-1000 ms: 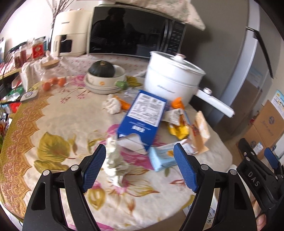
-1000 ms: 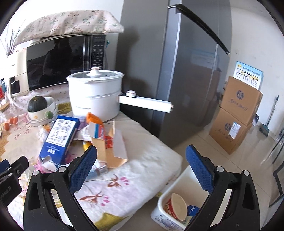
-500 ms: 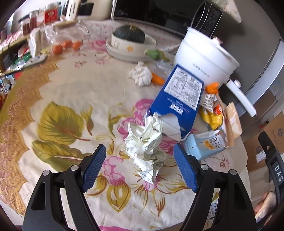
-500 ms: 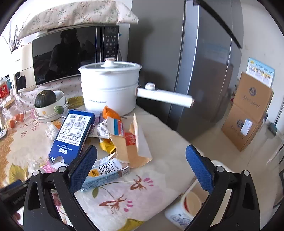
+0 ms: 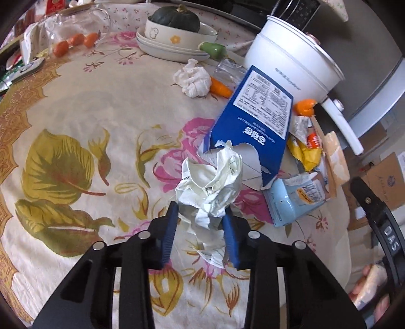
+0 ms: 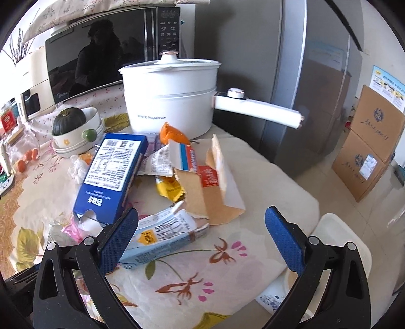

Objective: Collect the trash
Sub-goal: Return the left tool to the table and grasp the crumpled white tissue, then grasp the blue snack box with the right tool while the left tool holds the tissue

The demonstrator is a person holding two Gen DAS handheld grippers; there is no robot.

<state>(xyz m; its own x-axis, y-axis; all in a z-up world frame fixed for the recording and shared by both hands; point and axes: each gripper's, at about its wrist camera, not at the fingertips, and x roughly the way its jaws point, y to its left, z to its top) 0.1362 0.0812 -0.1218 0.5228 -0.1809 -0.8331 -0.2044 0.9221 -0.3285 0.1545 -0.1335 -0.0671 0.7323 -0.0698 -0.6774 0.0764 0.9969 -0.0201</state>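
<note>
Your left hand-held gripper [image 5: 201,227] is clamped on the crumpled white paper wad [image 5: 211,187]: both blue pads [image 5: 170,227] press its lower half, one on each side. The wad sits toward the right side of the floral-cloth tabletop [image 5: 76,106], its top touching the torn open end of the blue rectangular cardboard carton [image 5: 253,126]. Can't tell whether the wad is lifted or resting on the cloth.

The carton lies flat, label up, its far end near the white electric pot with the long handle [image 5: 291,63]. Just right of the wad is a flattened pale blue drink carton [image 5: 293,200], close to the tabletop's right edge. Beyond it there's a pile of yellow and orange wrappers [image 5: 306,149] and a torn tan cardboard piece [image 5: 334,159]. A smaller crumpled white tissue [image 5: 193,79] lies further back, touching an orange wrapper [image 5: 220,87], near the stacked cream bowls holding a dark green squash [image 5: 174,17].

Your right hand-held gripper [image 6: 200,238] is released, jaws wide apart, holding nothing, above the tabletop's right edge. In that view, its left pad [image 6: 119,238] overlaps the pale blue drink carton [image 6: 162,235]; the torn tan cardboard piece [image 6: 212,192] stands partly upright behind it. A white plastic bin [image 6: 339,243] sits on the floor below the right edge.
</note>
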